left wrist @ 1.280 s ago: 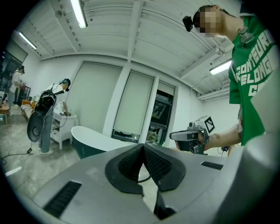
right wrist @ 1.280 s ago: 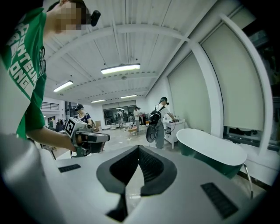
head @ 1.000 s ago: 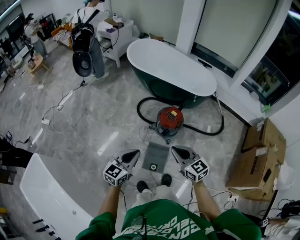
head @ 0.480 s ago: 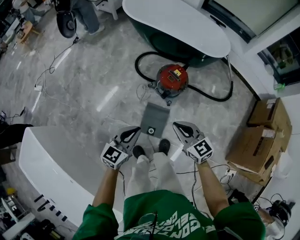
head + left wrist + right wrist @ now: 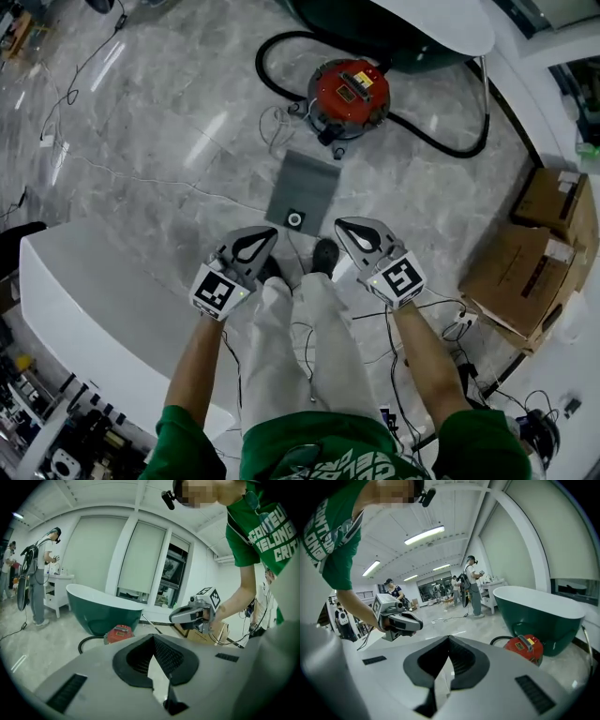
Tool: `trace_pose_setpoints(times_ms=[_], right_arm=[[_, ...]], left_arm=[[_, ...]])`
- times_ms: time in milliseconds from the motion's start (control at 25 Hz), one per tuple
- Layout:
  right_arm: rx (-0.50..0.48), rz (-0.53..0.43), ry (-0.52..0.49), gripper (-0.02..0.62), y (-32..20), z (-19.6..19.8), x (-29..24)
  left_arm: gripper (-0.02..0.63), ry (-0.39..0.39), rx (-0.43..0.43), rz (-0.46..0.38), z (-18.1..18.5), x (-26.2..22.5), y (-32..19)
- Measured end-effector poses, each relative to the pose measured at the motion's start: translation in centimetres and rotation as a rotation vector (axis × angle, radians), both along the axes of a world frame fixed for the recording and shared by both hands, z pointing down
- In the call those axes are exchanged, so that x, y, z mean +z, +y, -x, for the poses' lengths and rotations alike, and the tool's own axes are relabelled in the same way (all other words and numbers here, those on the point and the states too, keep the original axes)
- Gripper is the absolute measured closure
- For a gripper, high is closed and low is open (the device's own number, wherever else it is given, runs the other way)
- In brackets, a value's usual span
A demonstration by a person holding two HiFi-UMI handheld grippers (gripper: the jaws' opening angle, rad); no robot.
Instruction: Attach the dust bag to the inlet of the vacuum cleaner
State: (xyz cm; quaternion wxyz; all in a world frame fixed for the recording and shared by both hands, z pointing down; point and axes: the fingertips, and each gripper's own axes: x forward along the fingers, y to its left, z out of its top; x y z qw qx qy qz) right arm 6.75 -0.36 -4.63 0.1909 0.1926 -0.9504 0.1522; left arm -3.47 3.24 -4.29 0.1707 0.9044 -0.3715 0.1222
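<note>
The red vacuum cleaner (image 5: pixel 349 94) stands on the marble floor with its black hose (image 5: pixel 450 141) looped around it. A flat grey dust bag (image 5: pixel 305 187) lies on the floor just in front of it, its white inlet ring (image 5: pixel 295 219) at the near end. My left gripper (image 5: pixel 267 234) hangs left of and short of the ring, shut and empty. Level with it on the other side is my right gripper (image 5: pixel 344 225), also shut with nothing held. The vacuum also appears in the left gripper view (image 5: pixel 118 633) and the right gripper view (image 5: pixel 525 648).
A green bathtub (image 5: pixel 422 19) stands behind the vacuum. Cardboard boxes (image 5: pixel 534 253) sit at the right and a white tub (image 5: pixel 84 300) at the lower left. Cables (image 5: pixel 412 309) trail over the floor. My shoes (image 5: pixel 323 253) are between the grippers. People (image 5: pixel 40 573) stand far off.
Both grippers have sunk toward the floor, still side by side and shut. The dust bag and vacuum now fill more of the head view.
</note>
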Motion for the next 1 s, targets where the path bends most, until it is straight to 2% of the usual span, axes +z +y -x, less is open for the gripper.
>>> trace_pose_setpoints(times_ms=[200,520,640,920,1000], right_arm=[[-0.01,0.019,0.0,0.586,0.3,0.0,7.7],[-0.066,0.052,0.05,0.586,0.5,-0.6,22.2],[-0.104,0.052,0.057,0.586,1.0,-0.5,28.2],[-0.194,0.033,0.024,0.586,1.4,1.3,43.0],[-0.217,0.027,0.019,0.586,1.4,1.8,46.9]], left_arm=[[0.603,0.008,-0.009,0.034,-0.4,6.9,-0.8],[0.603,-0.04,0.062,0.099,0.0,20.2,0.9],[0.603,-0.025,0.086,0.122,0.1,25.5,2.0],[0.603,0.012,0.068,0.128,1.6,39.7,2.0],[0.603,0.001,0.099,0.115,1.7,43.6,2.2]])
